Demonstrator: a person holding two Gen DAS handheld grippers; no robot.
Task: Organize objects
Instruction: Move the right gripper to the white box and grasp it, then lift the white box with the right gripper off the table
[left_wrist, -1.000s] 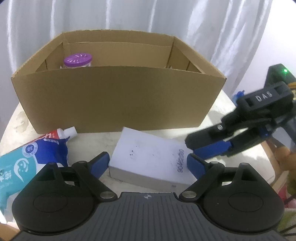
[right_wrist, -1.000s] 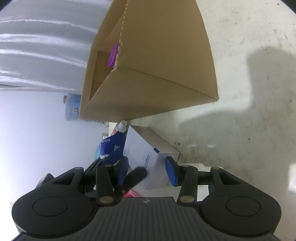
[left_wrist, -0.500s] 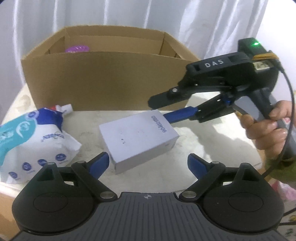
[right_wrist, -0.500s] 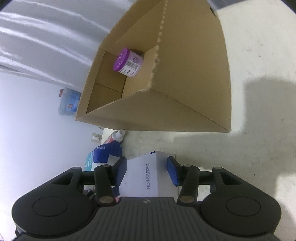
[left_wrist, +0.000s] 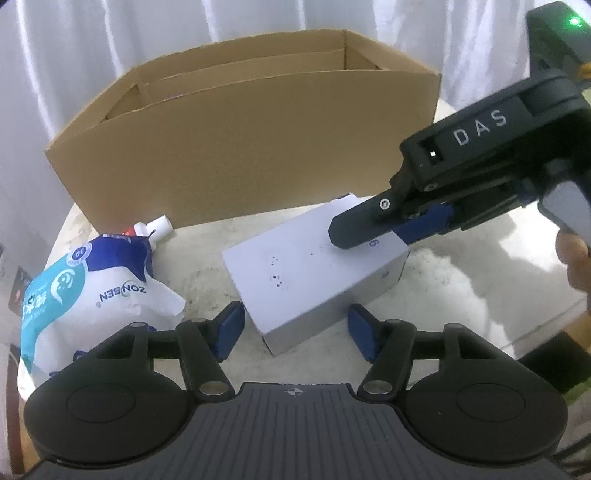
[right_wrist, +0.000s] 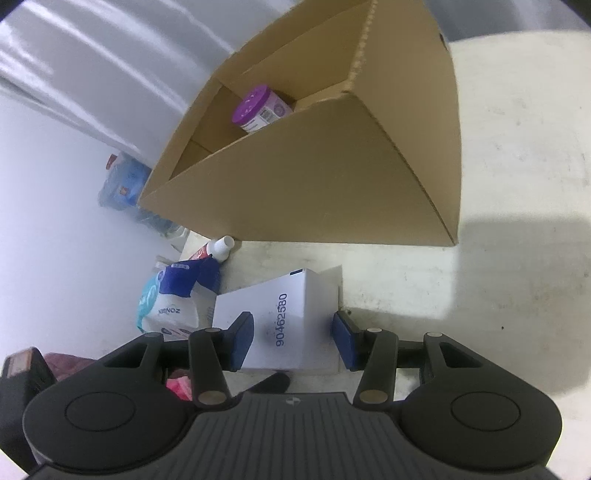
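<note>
Two grippers meet over one white box (left_wrist: 314, 273) that lies flat on the pale, speckled tabletop (left_wrist: 443, 273), in front of the cardboard carton (left_wrist: 251, 147).

The left gripper (left_wrist: 295, 328) straddles the near end of the box; its jaws are closing, and in the left wrist view the blue pads (left_wrist: 231, 326) stand just off the box's sides with slim gaps, not pressing. The right gripper (right_wrist: 293, 341) comes in from about 2 o'clock in that view, a person's hand (left_wrist: 576, 266) on its handle at the right edge. In its own view its blue fingers sit narrow on either side of the box's far end, one pad (right_wrist: 243, 339) overlapping the top face; whether they pinch the card I cannot tell.

Open room: bare table stretches from 1 to 4 o'clock in the right wrist view, shadowed in part. Toward 9 o'clock the box is hemmed in by a soft refill pouch (left_wrist: 88, 295) — white, teal and navy, with a white screw spout (left_wrist: 157, 225) touching the carton's base. The table's rounded edge falls away behind the pouch.

Only the right wrist view looks down into the carton: a purple-lidded jar (right_wrist: 260, 109) stands in a corner between inner flaps. It alone shows the printed number on the box top and blue bundles (right_wrist: 123, 181) by the wall. Only the left wrist view shows white pleated curtains (left_wrist: 110, 37) behind the carton.

The carton is plain brown corrugated card, open-topped, sharp-cornered; the box is smooth matte card with a few dark specks.
</note>
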